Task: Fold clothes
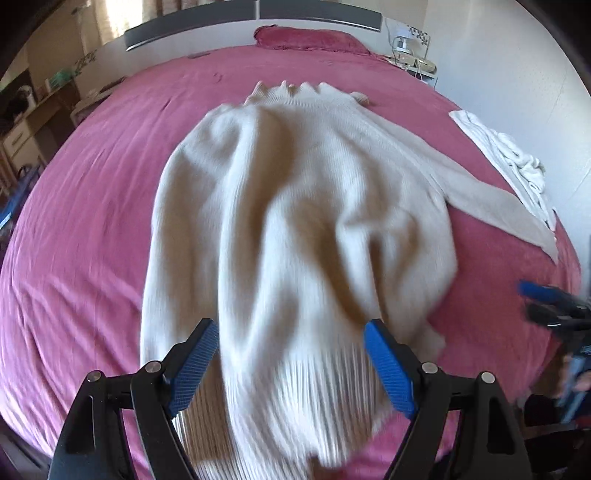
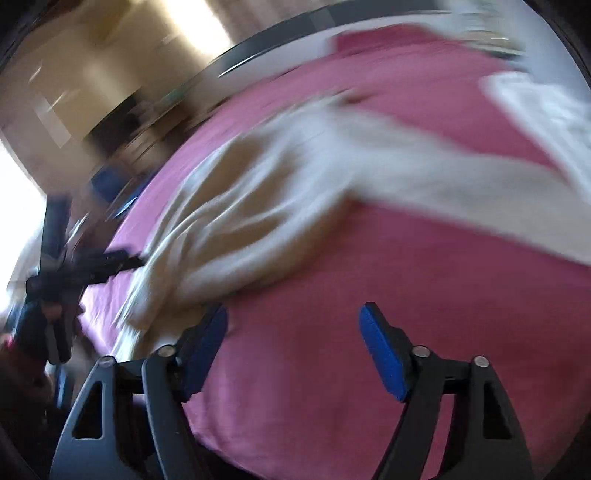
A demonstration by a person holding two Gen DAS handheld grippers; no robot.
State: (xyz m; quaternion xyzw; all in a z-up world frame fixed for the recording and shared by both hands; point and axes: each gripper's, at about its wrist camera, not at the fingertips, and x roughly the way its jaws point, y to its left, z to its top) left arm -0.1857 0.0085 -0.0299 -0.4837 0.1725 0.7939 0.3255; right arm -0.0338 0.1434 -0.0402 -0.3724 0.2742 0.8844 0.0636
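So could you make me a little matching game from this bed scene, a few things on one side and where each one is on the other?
Things:
1. cream sweater
2. pink pillow
3. white cloth
4. left gripper

Places:
A. crumpled at the bed's right edge
B. open, jaws either side of the ribbed hem
C. by the headboard
D. spread across the bed's middle

Pairs: 1-D, 2-C, 3-A, 4-B

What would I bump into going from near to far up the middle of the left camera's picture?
Left gripper → cream sweater → bare pink bedspread → pink pillow → headboard.
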